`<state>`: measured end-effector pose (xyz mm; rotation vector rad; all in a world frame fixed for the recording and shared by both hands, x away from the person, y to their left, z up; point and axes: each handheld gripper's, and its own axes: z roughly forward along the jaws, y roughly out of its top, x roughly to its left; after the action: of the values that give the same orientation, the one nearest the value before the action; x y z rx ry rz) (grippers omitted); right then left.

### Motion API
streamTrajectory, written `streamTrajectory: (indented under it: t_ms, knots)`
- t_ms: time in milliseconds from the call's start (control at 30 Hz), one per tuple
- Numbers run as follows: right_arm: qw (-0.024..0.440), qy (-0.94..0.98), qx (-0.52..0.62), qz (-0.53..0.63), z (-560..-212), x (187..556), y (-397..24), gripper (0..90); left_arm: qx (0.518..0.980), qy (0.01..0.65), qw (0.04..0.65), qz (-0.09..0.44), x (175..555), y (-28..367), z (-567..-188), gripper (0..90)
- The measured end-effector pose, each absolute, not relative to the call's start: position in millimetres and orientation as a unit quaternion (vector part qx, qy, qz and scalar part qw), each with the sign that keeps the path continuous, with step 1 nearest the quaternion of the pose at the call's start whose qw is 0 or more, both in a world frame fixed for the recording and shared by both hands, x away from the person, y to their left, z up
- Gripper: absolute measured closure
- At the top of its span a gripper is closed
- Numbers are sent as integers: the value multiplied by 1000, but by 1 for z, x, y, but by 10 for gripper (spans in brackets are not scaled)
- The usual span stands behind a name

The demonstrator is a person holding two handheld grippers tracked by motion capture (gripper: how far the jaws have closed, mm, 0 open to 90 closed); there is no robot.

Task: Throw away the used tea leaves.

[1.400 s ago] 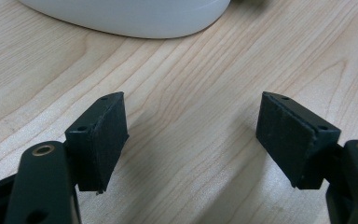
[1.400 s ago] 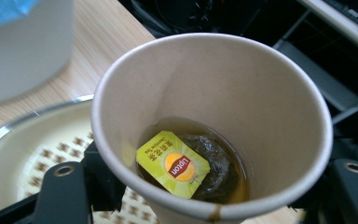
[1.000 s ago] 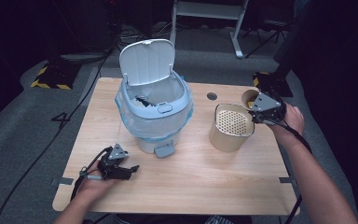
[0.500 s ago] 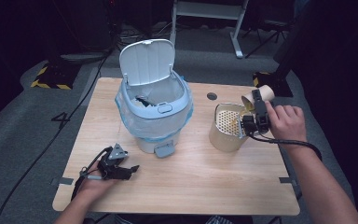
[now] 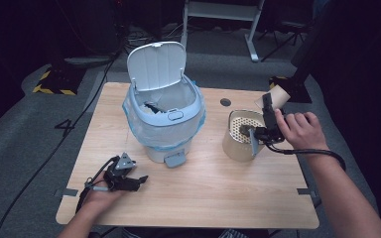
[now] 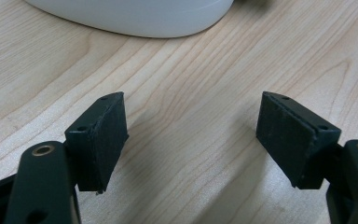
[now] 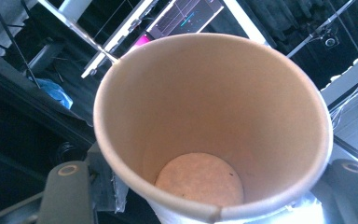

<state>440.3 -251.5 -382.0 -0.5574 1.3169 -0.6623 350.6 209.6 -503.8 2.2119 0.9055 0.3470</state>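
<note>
My right gripper (image 5: 272,103) is shut on a brown paper cup (image 5: 279,94), held tilted just behind and above a beige perforated container (image 5: 238,136) on the table's right side. In the right gripper view the cup (image 7: 205,121) faces me mouth first and is empty, with a jaw on each side of its base. My left gripper (image 5: 138,180) rests open on the wooden table (image 5: 218,198) near the front left corner. Its pads (image 6: 100,135) stand wide apart over bare wood, with nothing between them.
A white pedal bin (image 5: 164,121) with a blue liner and raised lid stands in the middle of the table, with some rubbish inside. Its base (image 6: 135,18) lies just ahead of the left gripper. A dark round hole (image 5: 225,102) sits near the far edge.
The right hand has come down and to the left with the cup, ending beside the perforated container. The left gripper has stayed put.
</note>
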Motion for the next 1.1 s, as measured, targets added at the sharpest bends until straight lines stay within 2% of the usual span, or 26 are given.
streamTrajectory:
  t_ms: [533,767,933,1100]
  knots:
    - [704,609,-242,-275,-375,440,-247,320,856,351,356,134,351,210,-504,250]
    - [689,691,-138,-170,-352,439,-249,319,856,352,355,134,351,209,-504,249]
    - [653,754,-34,-58,-332,437,-254,319,856,351,355,133,352,209,-504,246]
    - [597,797,58,66,-321,437,-261,320,856,351,355,133,352,209,-504,247]
